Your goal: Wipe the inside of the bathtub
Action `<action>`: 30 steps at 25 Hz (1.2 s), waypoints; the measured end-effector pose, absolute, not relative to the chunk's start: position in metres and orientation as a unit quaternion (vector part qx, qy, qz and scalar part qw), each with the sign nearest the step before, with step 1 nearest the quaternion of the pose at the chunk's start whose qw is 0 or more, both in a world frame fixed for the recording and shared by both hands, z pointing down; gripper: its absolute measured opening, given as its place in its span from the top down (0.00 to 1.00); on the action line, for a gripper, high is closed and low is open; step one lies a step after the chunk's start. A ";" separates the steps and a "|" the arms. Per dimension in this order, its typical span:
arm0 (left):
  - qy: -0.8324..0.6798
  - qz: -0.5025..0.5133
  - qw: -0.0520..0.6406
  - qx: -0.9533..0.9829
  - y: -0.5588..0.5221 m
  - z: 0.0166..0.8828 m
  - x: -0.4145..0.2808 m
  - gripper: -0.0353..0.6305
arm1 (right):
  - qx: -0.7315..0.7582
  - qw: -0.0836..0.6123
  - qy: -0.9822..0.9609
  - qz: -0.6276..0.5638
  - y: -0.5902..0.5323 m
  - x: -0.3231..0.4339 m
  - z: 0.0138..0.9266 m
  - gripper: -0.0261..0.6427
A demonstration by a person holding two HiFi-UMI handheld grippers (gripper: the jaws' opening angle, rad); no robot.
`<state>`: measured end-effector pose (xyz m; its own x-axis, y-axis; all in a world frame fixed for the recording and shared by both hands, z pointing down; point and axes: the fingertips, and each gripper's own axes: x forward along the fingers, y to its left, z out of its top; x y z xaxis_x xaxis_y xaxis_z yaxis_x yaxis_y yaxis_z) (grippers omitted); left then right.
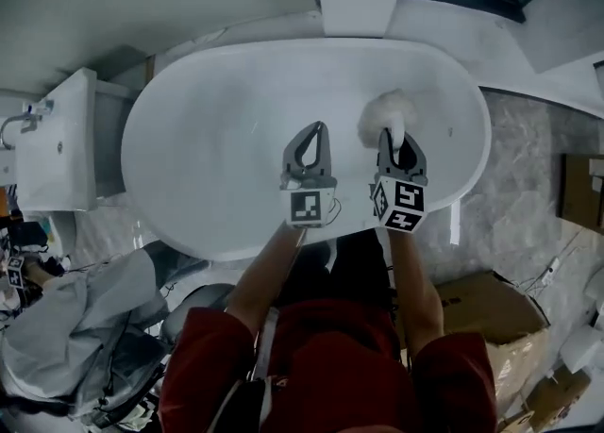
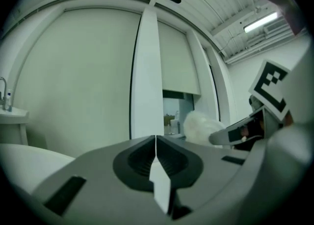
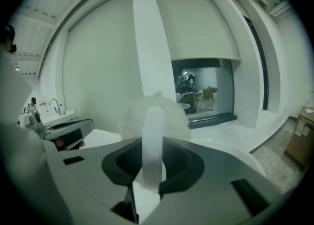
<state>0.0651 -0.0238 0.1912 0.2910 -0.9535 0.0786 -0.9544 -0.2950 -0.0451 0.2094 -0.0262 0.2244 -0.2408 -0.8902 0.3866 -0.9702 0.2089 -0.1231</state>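
Clamping a fluffy duster (image 1: 381, 115) — right hand-held gripper (image 1: 397, 146), over bathtub (image 1: 217, 139).

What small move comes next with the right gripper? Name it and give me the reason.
Probably tip the right gripper down until the fluffy white pad touches the bathtub interior. It is shut on the pad's handle, yet its view looks level at the wall and window, so the pad seems held above the tub surface. The left gripper is shut on nothing.

Left gripper (image 1: 319, 129) sits beside right gripper (image 1: 397, 141), whose duster (image 1: 381, 112) perhaps touches the bathtub (image 1: 208, 139).
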 end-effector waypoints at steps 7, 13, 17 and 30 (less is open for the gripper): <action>-0.599 0.043 0.000 0.799 0.033 0.139 0.021 0.92 | 0.608 0.093 -0.771 0.169 0.031 0.171 0.160 0.82; -0.594 0.029 0.006 0.804 0.084 0.094 0.001 0.92 | 0.605 0.065 -0.778 0.157 0.069 0.153 0.112 0.82; -0.593 0.016 0.006 0.805 0.115 0.072 -0.016 0.92 | 0.602 0.067 -0.784 0.133 0.096 0.136 0.088 0.82; -0.611 0.017 -0.043 0.790 0.163 0.003 -0.053 0.92 | 0.561 0.034 -0.822 0.094 0.132 0.104 0.014 0.82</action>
